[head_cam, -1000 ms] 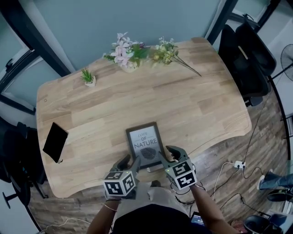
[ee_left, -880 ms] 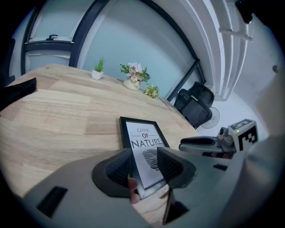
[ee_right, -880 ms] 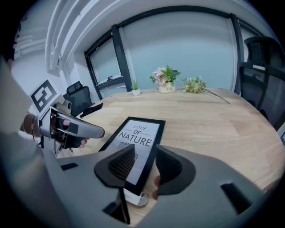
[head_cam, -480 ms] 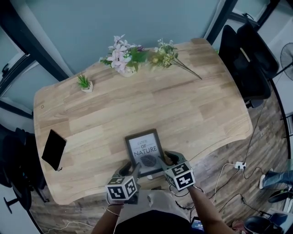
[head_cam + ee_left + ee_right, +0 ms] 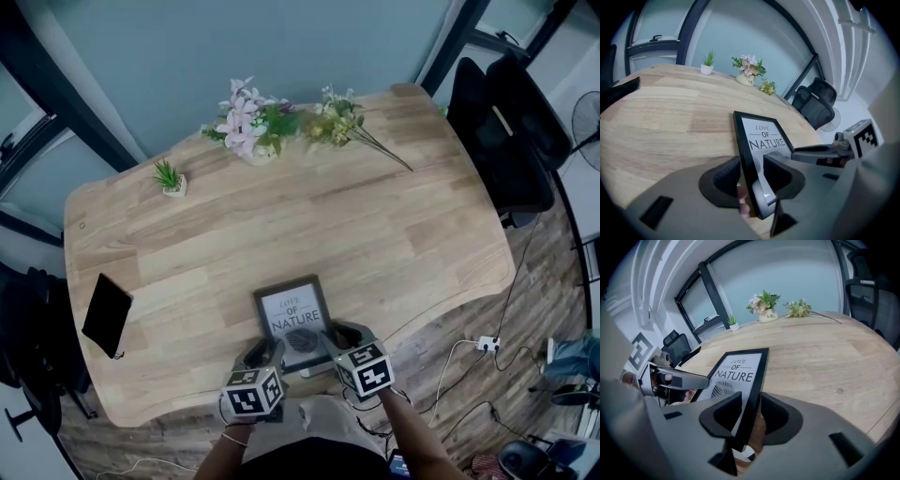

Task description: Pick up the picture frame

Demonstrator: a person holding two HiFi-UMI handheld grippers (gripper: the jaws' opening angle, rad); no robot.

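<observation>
While its jaws are closing, left tool (image 5: 752,179) straddles the left edge of the frame (image 5: 292,314) near the bottom corner, not yet pressing on it. Right tool (image 5: 749,416): jaws apart, astride the right edge, likewise unclamped. Frame: black, print face up, at the near edge of the tabletop (image 5: 375,225), between both tools. Handling note: seat each edge deep between the jaws, clamp both sides evenly, then lift level. An uneven pinch on so thin a rim would likely let it pivot or slip.
</observation>
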